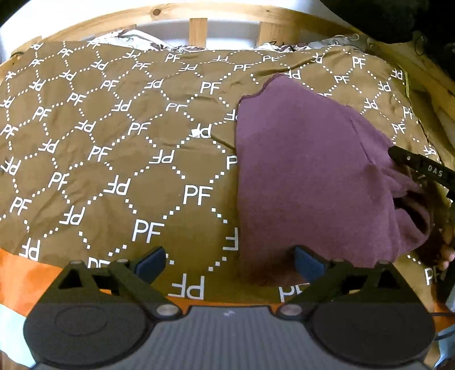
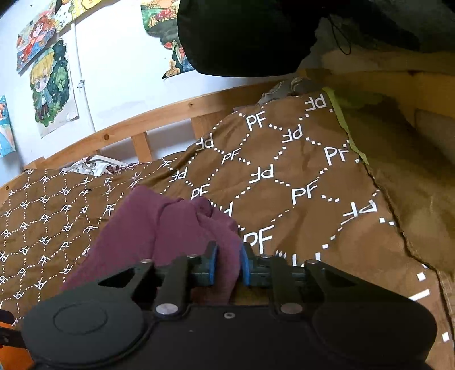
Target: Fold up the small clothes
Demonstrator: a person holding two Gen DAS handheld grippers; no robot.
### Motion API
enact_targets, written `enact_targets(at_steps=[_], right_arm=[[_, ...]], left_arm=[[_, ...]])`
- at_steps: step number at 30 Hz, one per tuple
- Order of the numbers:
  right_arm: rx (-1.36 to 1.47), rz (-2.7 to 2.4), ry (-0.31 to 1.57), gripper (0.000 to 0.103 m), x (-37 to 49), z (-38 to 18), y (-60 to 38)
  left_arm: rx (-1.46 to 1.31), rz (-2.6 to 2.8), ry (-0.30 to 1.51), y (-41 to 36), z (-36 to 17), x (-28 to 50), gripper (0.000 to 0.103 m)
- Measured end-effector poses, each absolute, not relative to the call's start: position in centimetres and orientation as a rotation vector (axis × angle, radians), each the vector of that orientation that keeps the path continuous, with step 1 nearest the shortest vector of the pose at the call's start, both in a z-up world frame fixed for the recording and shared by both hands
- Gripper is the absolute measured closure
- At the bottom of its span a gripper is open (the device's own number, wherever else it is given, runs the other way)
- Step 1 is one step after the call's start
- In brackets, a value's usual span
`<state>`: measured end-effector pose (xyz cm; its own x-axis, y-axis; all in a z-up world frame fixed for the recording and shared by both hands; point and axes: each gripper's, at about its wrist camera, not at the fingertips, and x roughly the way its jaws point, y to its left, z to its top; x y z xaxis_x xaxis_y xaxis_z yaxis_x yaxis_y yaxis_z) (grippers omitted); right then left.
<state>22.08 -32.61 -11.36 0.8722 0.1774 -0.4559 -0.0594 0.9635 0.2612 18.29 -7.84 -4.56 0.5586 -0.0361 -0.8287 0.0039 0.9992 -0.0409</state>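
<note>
A small purple garment point(image 1: 307, 176) lies on a brown blanket printed with white "PF" letters point(image 1: 113, 148). My left gripper point(image 1: 230, 263) is open, low over the blanket at the garment's near edge, with its right pad beside the cloth. My right gripper point(image 2: 229, 266) is shut on a bunched fold of the purple garment point(image 2: 159, 227) and holds it lifted off the blanket point(image 2: 284, 176). In the left wrist view the right gripper's black finger point(image 1: 421, 168) shows at the garment's right side.
A wooden bed rail point(image 1: 199, 25) runs along the far edge of the blanket. An orange cloth point(image 1: 17, 279) lies at the near left. A white wall with cartoon posters point(image 2: 51, 85) and a black fabric mass point(image 2: 241, 34) are beyond the bed.
</note>
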Motion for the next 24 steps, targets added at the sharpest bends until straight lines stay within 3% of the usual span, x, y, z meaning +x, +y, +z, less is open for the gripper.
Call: enact_targets(at_steps=[5,7,10,24], right_arm=[[0.224,0.147,0.516,0.04,20.4,-10.7,-32.0],[0.206,0.166,0.527,0.02,19.4,-10.5,-31.7],[0.187,0.222,0.55,0.003,17.9,-10.3,-31.2],[0.108,0.277,0.674,0.001,18.1,-12.4,-28.9]], left_arm=[[-0.041,-0.016,0.979,-7.9,-4.5,18.3,0.001],[-0.056,-0.017,0.982,-7.8,-4.6,18.4,0.001],[-0.092,-0.023,0.983,-7.5,-4.5,18.4,0.0],[-0.136,-0.027,1.057,-6.2,-7.3,17.4,0.0]])
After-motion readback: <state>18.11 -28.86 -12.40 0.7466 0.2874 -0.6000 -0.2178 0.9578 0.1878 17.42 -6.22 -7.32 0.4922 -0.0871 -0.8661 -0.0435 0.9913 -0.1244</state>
